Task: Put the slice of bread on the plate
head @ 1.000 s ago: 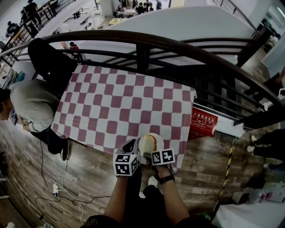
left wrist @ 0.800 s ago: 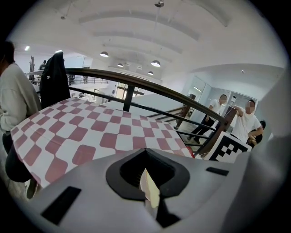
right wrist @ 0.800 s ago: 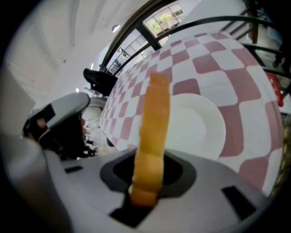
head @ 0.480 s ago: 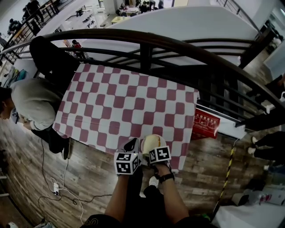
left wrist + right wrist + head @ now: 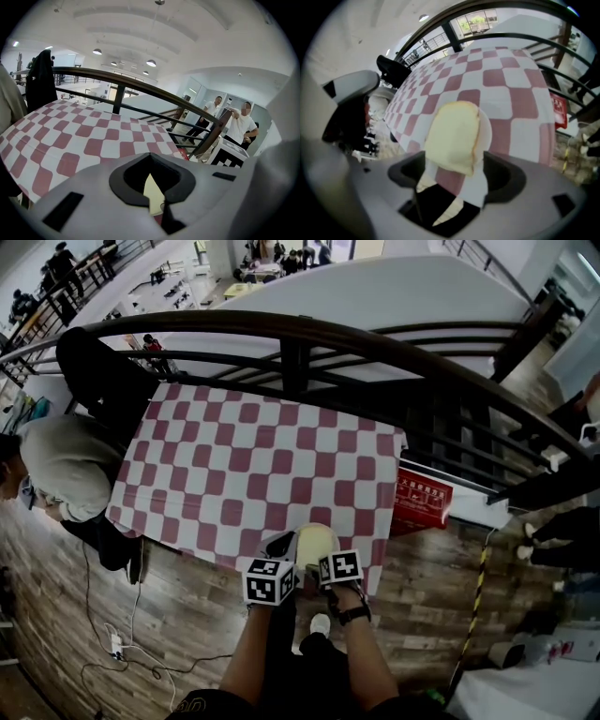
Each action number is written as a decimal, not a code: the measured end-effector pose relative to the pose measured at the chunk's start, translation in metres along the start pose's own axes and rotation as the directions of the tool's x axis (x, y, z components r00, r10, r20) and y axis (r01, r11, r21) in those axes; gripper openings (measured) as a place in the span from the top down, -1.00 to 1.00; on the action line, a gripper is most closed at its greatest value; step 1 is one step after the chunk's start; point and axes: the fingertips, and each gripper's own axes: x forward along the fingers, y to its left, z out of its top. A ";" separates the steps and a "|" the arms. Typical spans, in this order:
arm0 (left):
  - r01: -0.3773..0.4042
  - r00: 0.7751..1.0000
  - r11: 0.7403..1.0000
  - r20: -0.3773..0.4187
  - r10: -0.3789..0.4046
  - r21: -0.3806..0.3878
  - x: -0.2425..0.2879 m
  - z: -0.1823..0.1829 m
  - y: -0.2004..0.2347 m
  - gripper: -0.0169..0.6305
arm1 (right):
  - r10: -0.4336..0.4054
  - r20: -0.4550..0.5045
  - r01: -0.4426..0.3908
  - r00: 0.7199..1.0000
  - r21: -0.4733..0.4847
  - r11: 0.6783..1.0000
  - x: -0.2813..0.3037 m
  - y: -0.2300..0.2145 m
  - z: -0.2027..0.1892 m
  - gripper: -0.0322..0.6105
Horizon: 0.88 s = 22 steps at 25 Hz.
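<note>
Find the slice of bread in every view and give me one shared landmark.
Head view: slice of bread low centre, at the checked tablecloth's near edge.
Left gripper view: probably the pale sliver between the jaws, bottom centre.
Right gripper view: centre, on the white plate.
Shared landmark: the checked tablecloth.

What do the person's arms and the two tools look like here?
Both the left tool and right tool have light grey bodies with black pads. Each carries a white cube of black square markers. A black watch circles the right wrist.
</note>
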 end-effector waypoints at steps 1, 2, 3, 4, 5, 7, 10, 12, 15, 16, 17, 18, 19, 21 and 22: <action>0.003 1.000 1.000 0.001 -0.003 0.004 0.001 0.001 -0.003 0.90 | -0.016 0.005 0.016 1.000 0.003 1.000 -0.003 -0.006 0.000 -0.28; 0.006 1.000 1.000 0.003 -0.006 0.010 0.001 0.002 -0.006 0.90 | -0.027 0.014 0.027 1.000 0.007 1.000 -0.006 -0.011 0.001 -0.28; 0.007 1.000 1.000 0.006 -0.007 0.015 0.001 0.003 -0.008 0.90 | -0.031 0.028 0.031 0.999 0.013 0.999 -0.009 -0.015 0.002 -0.28; 0.007 1.000 1.000 0.012 -0.007 0.022 0.001 0.006 -0.010 0.90 | -0.032 0.047 0.032 0.998 0.018 0.999 -0.014 -0.017 0.005 -0.28; 0.006 1.000 1.000 0.019 -0.006 0.028 0.000 0.010 -0.013 0.90 | -0.036 0.072 0.035 0.997 0.019 0.999 -0.020 -0.019 0.009 -0.27; 0.003 0.999 0.999 0.042 -0.005 0.042 -0.002 0.022 -0.019 0.90 | -0.057 0.138 0.057 0.989 0.005 0.998 -0.039 -0.021 0.022 -0.27; 0.003 0.995 0.997 0.103 -0.012 0.080 -0.011 0.052 -0.033 0.90 | -0.079 0.286 0.089 0.955 -0.023 0.996 -0.083 -0.018 0.055 -0.19; 0.003 0.987 0.993 0.159 -0.022 0.117 -0.019 0.077 -0.045 0.90 | -0.074 0.406 0.103 0.911 -0.050 0.993 -0.119 -0.013 0.082 0.25; -0.001 0.969 0.987 0.245 -0.039 0.163 -0.038 0.112 -0.068 0.90 | -0.044 0.554 0.123 0.831 -0.107 0.987 -0.174 -0.001 0.105 0.71; -0.006 0.960 0.984 0.275 -0.044 0.177 -0.046 0.122 -0.075 0.90 | -0.029 0.602 0.131 0.798 -0.126 0.983 -0.193 0.004 0.110 0.79; -0.011 0.951 0.982 0.306 -0.049 0.191 -0.055 0.132 -0.083 0.90 | -0.013 0.653 0.142 0.757 -0.144 0.979 -0.214 0.010 0.115 0.85; -0.015 0.940 0.979 0.337 -0.056 0.204 -0.064 0.143 -0.091 0.90 | 0.001 0.705 0.156 0.709 -0.159 0.975 -0.235 0.017 0.120 0.85; -0.019 0.928 0.976 0.368 -0.064 0.218 -0.072 0.154 -0.099 0.90 | 0.013 0.752 0.173 0.658 -0.169 0.970 -0.256 0.023 0.124 0.86; -0.028 0.901 0.971 0.427 -0.079 0.239 -0.089 0.174 -0.114 0.90 | 0.038 0.828 0.205 0.560 -0.183 0.961 -0.294 0.036 0.131 0.86; -0.035 0.886 0.969 0.456 -0.083 0.245 -0.097 0.181 -0.121 0.90 | 0.056 0.853 0.218 0.519 -0.195 0.956 -0.310 0.043 0.132 0.86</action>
